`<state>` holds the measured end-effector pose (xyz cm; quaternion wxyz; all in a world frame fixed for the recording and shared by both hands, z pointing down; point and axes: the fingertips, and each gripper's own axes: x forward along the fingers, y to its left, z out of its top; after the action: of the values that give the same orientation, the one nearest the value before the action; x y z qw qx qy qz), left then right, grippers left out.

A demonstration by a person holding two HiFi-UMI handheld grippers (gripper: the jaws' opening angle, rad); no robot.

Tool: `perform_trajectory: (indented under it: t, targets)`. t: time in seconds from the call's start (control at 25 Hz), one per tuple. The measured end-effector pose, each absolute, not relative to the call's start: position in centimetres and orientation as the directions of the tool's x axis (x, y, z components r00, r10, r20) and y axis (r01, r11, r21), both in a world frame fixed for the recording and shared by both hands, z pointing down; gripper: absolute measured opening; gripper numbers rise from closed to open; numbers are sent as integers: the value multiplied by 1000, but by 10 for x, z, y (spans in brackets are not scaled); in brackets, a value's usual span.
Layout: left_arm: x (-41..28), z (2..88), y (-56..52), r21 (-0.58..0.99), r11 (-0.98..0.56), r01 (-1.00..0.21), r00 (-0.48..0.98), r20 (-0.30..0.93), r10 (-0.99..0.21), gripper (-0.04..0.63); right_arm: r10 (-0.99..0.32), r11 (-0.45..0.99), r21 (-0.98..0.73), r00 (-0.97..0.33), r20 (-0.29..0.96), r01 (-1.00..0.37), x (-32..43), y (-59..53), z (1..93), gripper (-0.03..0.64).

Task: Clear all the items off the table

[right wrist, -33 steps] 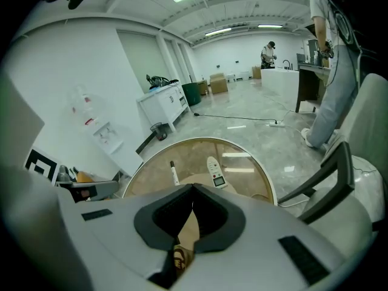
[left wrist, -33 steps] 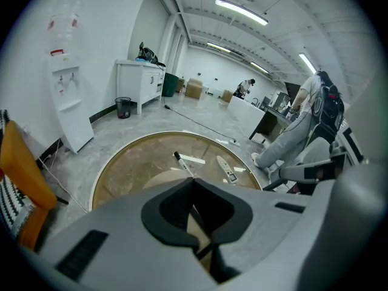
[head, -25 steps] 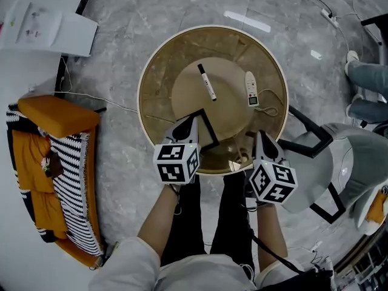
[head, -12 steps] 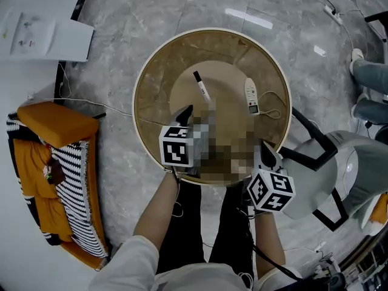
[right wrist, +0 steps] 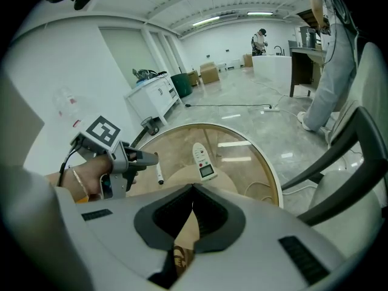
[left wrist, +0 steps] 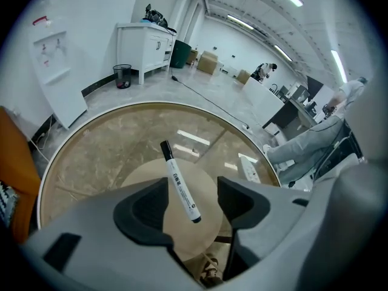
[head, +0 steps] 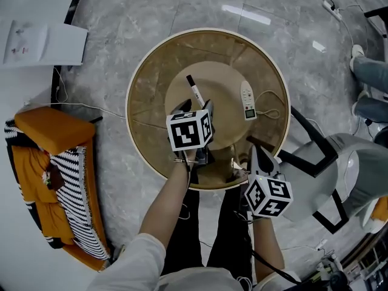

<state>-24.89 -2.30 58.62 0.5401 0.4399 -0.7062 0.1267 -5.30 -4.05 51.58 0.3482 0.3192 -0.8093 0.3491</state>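
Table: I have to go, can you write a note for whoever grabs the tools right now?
Left tool: jaws just opened, apart, framing the marker, not gripping it.
Right tool: shut, empty, at the near edge of the round table.
Marker and corded white device lie on it.
Done: nothing cleared yet. Left: marker first, then the device.

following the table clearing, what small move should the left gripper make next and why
Probably lower the left gripper a little and close on the marker. Its jaws have just opened and stand apart, with the marker lying on the table lined up between them, not yet touched.
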Motion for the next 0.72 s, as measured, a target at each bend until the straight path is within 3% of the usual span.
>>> perform_trajectory:
  t: [0.72]
  targets:
    - [-267,631,-25,175,680,-712,-112,928,-356,194,-273,522,-354,-545,793,-776,-47,-56,534,23]
